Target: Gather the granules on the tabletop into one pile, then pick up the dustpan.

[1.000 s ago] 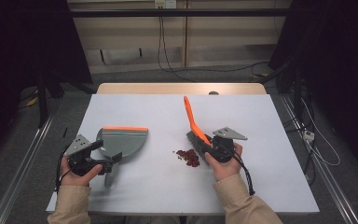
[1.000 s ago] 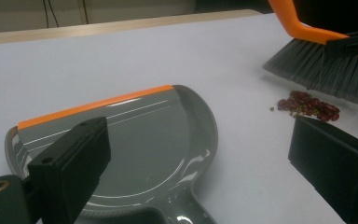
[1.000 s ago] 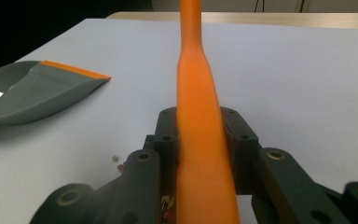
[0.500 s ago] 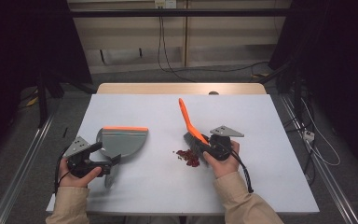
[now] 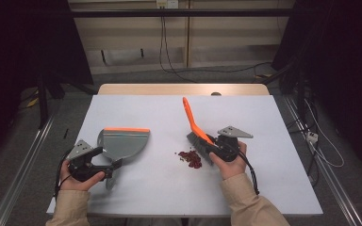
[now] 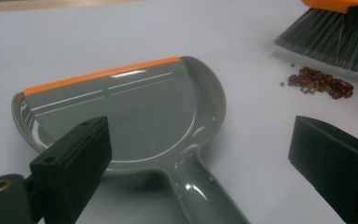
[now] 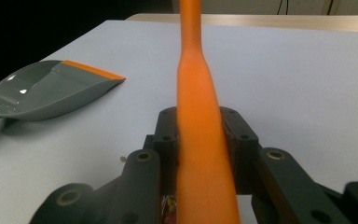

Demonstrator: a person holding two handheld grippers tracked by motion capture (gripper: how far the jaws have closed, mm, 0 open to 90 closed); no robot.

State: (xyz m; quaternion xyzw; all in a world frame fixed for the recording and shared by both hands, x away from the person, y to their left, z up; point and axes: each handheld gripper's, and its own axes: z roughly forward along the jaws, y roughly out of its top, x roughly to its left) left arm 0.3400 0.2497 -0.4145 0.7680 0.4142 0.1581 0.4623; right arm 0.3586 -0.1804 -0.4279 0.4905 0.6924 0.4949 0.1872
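The left gripper (image 5: 104, 170) sits at the table's (image 5: 273, 188) seven o'clock, jaws wide apart astride the dustpan's (image 5: 122, 143) handle, gripping nothing yet, likely lining up to take it. The dustpan's orange lip faces twelve o'clock, away from the beans (image 5: 190, 158), so it needs turning. At the beans' three o'clock, the right gripper (image 5: 210, 147) clamps the brush (image 5: 195, 128), bristles down beside them for sweeping. Nothing lies between.

No text, label, brand, number or sign can be read on anything here.
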